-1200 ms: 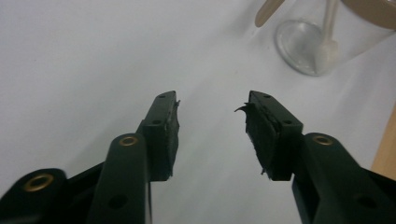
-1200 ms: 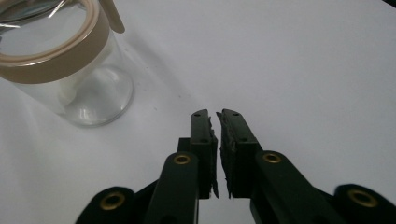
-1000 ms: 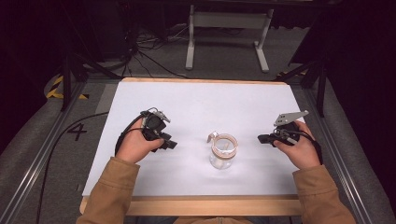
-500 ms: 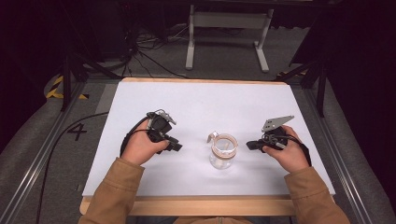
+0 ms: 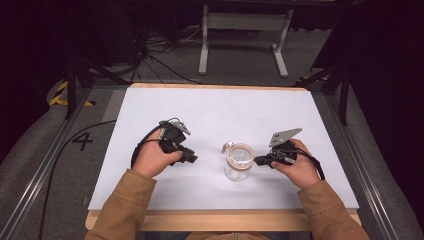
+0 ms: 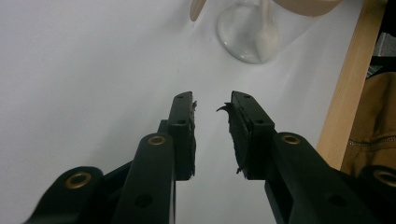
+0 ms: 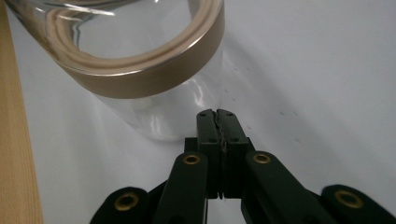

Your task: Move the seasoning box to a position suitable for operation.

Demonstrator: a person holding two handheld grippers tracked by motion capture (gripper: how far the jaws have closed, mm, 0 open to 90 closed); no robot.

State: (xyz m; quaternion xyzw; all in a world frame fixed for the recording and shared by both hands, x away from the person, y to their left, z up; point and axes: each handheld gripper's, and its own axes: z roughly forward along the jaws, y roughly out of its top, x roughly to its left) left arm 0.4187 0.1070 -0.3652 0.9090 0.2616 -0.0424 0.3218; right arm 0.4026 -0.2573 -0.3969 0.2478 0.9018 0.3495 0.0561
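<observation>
A clear glass jar (image 5: 238,165) with a tan band round its rim stands upright on the white table (image 5: 210,110), near the front middle. My right gripper (image 5: 257,161) is just right of the jar, its tips close to the glass. In the right gripper view, the gripper (image 7: 215,114) is shut with nothing in it, and the jar (image 7: 140,74) looms right ahead. My left gripper (image 5: 192,158) rests left of the jar, a hand's width off. In the left gripper view, the gripper (image 6: 211,100) is open and holds nothing, with the jar's base (image 6: 247,39) farther ahead.
The table's wooden front edge (image 5: 220,220) runs close behind both hands, and it appears in the left gripper view (image 6: 348,93) beside a brown sleeve (image 6: 373,121). Beyond the table stand a white metal frame (image 5: 245,30) and loose cables (image 5: 150,50) on the floor.
My right gripper has moved left across the table to the jar's side. The left gripper has shifted slightly right and towards the front. The jar has stayed put.
</observation>
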